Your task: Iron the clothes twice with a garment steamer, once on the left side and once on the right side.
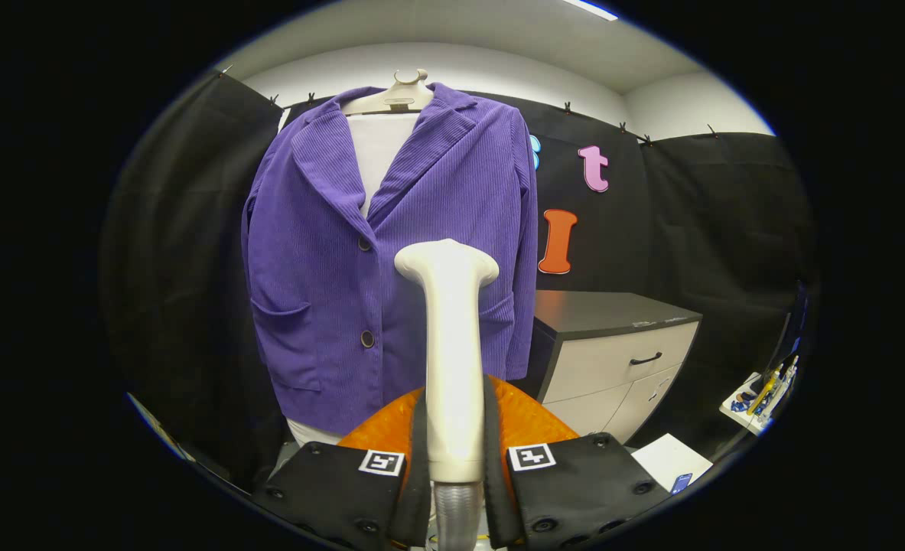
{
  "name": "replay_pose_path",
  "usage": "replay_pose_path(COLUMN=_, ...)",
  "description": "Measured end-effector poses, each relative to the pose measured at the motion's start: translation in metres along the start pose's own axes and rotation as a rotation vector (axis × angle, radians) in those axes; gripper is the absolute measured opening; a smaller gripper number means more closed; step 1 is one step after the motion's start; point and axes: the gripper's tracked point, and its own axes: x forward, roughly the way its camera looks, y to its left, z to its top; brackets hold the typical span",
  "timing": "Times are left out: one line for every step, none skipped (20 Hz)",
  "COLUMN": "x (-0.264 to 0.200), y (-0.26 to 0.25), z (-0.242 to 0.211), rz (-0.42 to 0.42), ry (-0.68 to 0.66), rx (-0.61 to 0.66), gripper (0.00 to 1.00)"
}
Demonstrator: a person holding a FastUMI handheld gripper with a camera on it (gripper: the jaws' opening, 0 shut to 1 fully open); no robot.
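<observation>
the jacket's lower right front is hidden behind the steamer, and its hem is partly cut off by an orange base below the steamer. the steamer's hose end disappears beneath the gripper. the steamer stands upright between the jaws, its head just in front of the jacket, right of the buttons. the jaws are clenched on the steamer handle, both fingers pressing its sides. a cabinet stands right of the jacket.
</observation>
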Motion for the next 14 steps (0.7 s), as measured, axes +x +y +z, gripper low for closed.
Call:
replay_pose_path(x=0.001, y=0.0, z=-0.007, rz=0.002, ry=0.011, rx=0.003, gripper=0.36)
replay_pose_path(x=-0.001, y=0.0, z=-0.014, rz=0.004, ry=0.026, rx=0.004, gripper=0.36)
replay_pose_path(x=-0.001, y=-0.001, z=-0.021, rz=0.004, ry=0.039, rx=0.005, gripper=0.36)
replay_pose_path(x=-0.004, y=-0.003, z=-0.03, rz=0.002, ry=0.049, rx=0.004, gripper=0.36)
replay_pose_path(x=-0.005, y=-0.005, z=-0.035, rz=0.0, ry=0.055, rx=0.005, gripper=0.36)
replay_pose_path(x=-0.006, y=-0.005, z=-0.039, rz=-0.001, ry=0.06, rx=0.006, gripper=0.36)
replay_pose_path(x=-0.007, y=-0.005, z=-0.043, rz=-0.001, ry=0.062, rx=0.006, gripper=0.36)
replay_pose_path(x=-0.01, y=-0.006, z=-0.048, rz=0.0, ry=0.065, rx=0.003, gripper=0.36)
replay_pose_path(x=-0.008, y=-0.006, z=-0.053, rz=-0.001, ry=0.069, rx=0.0, gripper=0.36)
replay_pose_path(x=-0.008, y=-0.007, z=-0.059, rz=-0.001, ry=0.077, rx=-0.002, gripper=0.36)
replay_pose_path(x=-0.008, y=-0.007, z=-0.066, rz=-0.002, ry=0.087, rx=-0.002, gripper=0.36)
replay_pose_path(x=-0.007, y=-0.007, z=-0.072, rz=-0.001, ry=0.1, rx=0.0, gripper=0.36)
replay_pose_path(x=-0.007, y=-0.007, z=-0.08, rz=0.001, ry=0.115, rx=0.001, gripper=0.37)
replay_pose_path(x=-0.008, y=-0.008, z=-0.089, rz=0.001, ry=0.129, rx=0.0, gripper=0.37)
